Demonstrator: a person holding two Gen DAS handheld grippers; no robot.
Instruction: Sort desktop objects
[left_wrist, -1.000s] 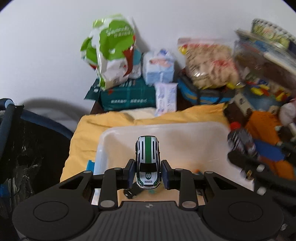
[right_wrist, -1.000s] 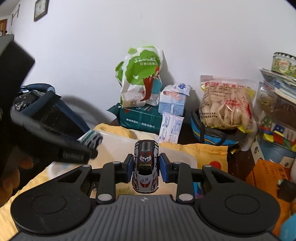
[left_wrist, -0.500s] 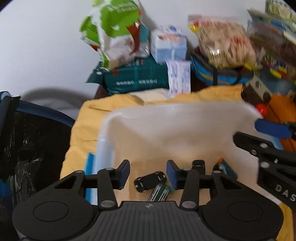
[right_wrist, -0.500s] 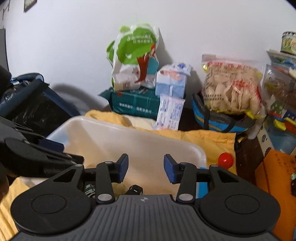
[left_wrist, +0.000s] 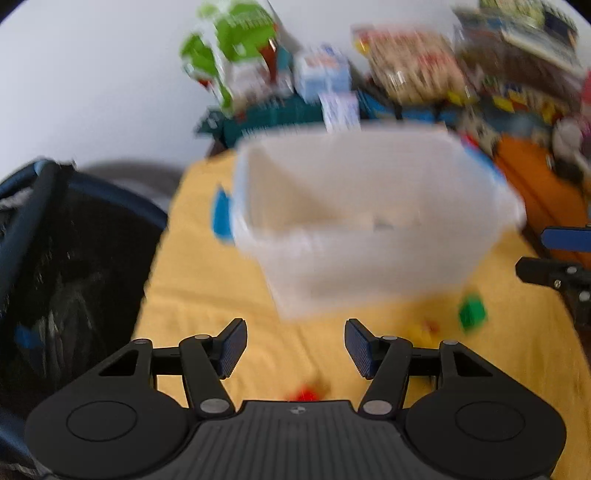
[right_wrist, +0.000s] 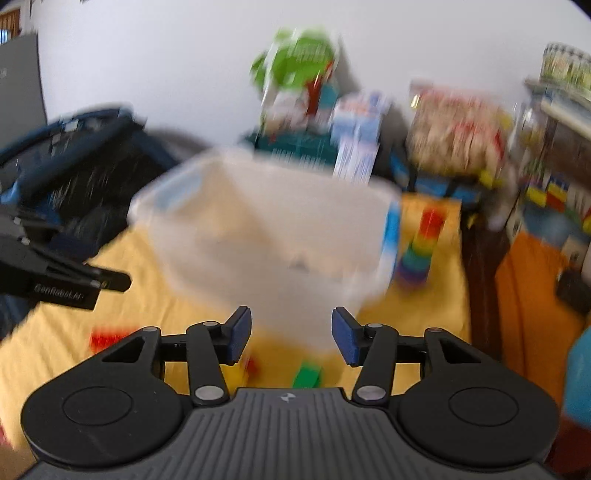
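Note:
A translucent white bin (left_wrist: 369, 280) (right_wrist: 295, 295) stands on the yellow cloth (left_wrist: 207, 295) (right_wrist: 424, 310); both views are blurred by motion. My left gripper (left_wrist: 295, 347) hangs over the cloth in front of the bin, its jaws opening wide with nothing between them. My right gripper (right_wrist: 291, 334) is also in front of the bin, jaws opening and empty. Small blocks lie on the cloth: a green one (left_wrist: 472, 313) (right_wrist: 306, 374), a red one (left_wrist: 304, 392) (right_wrist: 105, 339) and a yellow-red pair (left_wrist: 424, 328). The toy cars are out of sight.
A rainbow stacking toy (right_wrist: 421, 247) stands right of the bin. A dark mesh chair (left_wrist: 48, 266) sits left. Snack bags (left_wrist: 236, 55), tissue packs (left_wrist: 325, 74) and boxes line the wall behind; orange and toy clutter (left_wrist: 539, 184) fills the right side.
Both grippers let their toy cars go into the bin, then pulled back and down to the cloth in front of it, jaws spreading wider.

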